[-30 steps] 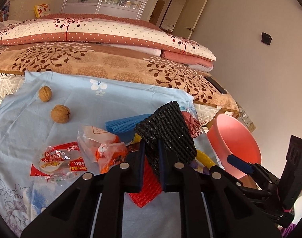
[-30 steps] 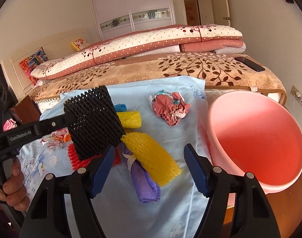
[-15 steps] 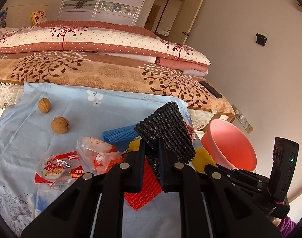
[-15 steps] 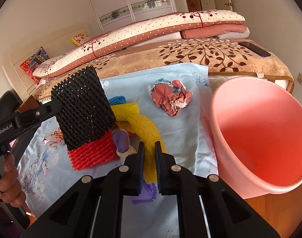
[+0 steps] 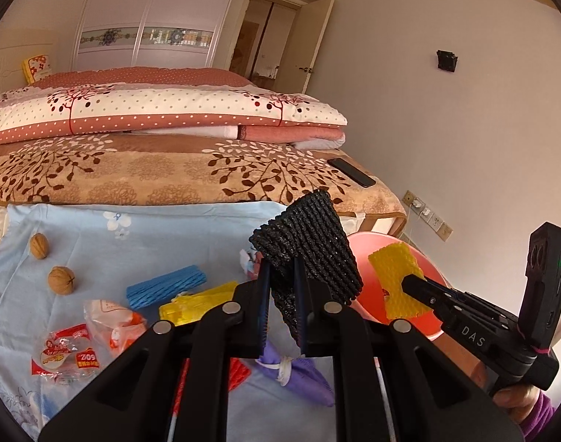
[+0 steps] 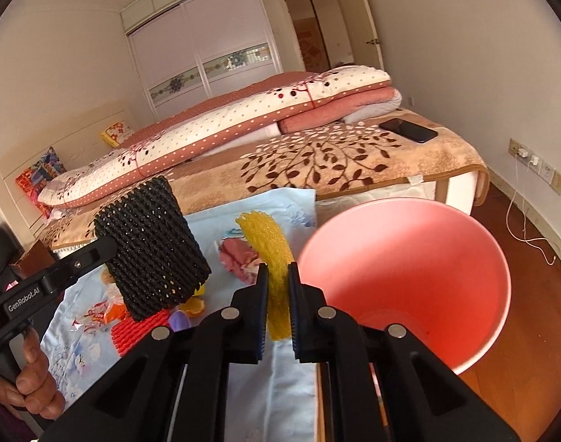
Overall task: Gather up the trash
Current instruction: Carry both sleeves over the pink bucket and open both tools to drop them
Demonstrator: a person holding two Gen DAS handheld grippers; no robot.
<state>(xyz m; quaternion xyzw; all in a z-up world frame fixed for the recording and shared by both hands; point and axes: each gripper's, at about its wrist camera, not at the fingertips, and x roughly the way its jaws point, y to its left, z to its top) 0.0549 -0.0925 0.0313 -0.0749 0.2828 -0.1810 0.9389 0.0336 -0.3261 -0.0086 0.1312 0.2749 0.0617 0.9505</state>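
My left gripper is shut on a black foam net, held in the air above the blue cloth; the net also shows in the right wrist view. My right gripper is shut on a yellow foam net, lifted beside the pink bucket. In the left wrist view the yellow net hangs in front of the bucket.
On the cloth lie a blue foam net, another yellow net, a red net, a purple bag, snack wrappers, a crumpled pink wrapper and two walnuts. The bed stands behind.
My right gripper shut on the yellow foam net and lifted it off the cloth toward the bucket. My left gripper rose with the black net.
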